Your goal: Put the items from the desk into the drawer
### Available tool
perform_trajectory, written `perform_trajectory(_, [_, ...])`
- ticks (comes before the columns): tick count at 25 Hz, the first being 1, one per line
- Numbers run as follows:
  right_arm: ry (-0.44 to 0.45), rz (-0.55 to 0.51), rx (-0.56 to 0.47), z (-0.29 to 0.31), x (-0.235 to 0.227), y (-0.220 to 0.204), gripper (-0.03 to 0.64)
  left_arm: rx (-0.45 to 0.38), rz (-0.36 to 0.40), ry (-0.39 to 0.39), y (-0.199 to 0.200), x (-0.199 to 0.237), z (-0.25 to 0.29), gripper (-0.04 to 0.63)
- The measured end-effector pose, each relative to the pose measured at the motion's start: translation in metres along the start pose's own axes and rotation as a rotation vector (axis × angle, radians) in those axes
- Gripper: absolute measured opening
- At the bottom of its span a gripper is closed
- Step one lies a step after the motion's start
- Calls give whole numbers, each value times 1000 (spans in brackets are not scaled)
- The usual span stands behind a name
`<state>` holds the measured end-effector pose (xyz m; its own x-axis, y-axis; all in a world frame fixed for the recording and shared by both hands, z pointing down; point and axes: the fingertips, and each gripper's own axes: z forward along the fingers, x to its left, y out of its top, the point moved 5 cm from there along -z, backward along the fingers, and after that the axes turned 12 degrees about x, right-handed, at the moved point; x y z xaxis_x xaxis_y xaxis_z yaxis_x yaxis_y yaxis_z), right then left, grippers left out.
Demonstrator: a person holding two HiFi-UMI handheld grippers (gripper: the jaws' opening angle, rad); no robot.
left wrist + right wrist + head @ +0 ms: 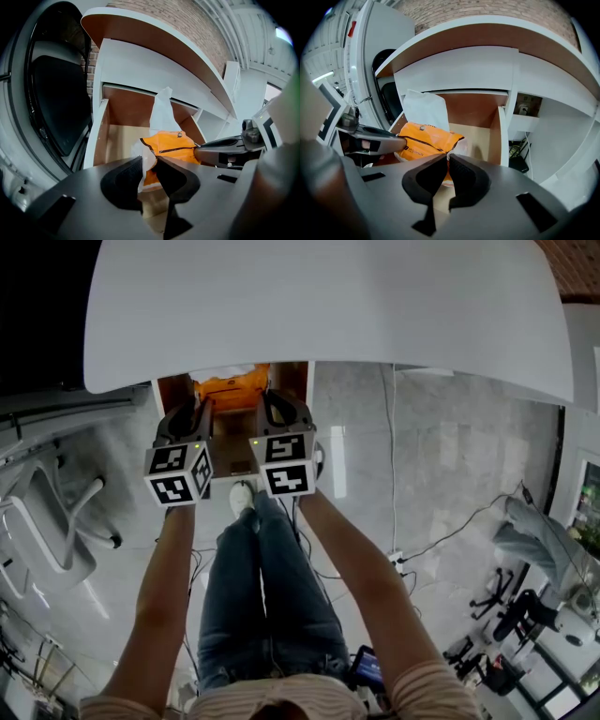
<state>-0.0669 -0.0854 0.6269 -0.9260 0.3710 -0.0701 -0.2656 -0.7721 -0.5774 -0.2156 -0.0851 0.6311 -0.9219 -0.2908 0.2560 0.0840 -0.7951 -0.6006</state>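
Note:
An orange packet (230,390) in a clear and white plastic bag hangs over the open wooden drawer (234,454) under the white desk top (328,306). My left gripper (199,409) and right gripper (274,407) hold it side by side. In the left gripper view the jaws (149,157) pinch the bag's clear edge beside the orange packet (171,143). In the right gripper view the jaws (446,159) are closed on the plastic at the orange packet's (426,138) right end. White plastic (424,110) sticks up behind it.
The drawer's side walls (101,136) (503,136) stand close on both sides. A white unit with a dark panel (51,103) stands left of the drawer. An office chair (47,512) is at the left. The person's legs (262,587) are below, with cables (450,531) on the floor.

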Motion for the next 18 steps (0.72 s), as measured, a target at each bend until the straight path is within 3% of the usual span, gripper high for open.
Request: perform_trajectory(18, [-25,21,18,21,2,-4,29,11,-33,20,-8,13,21,96])
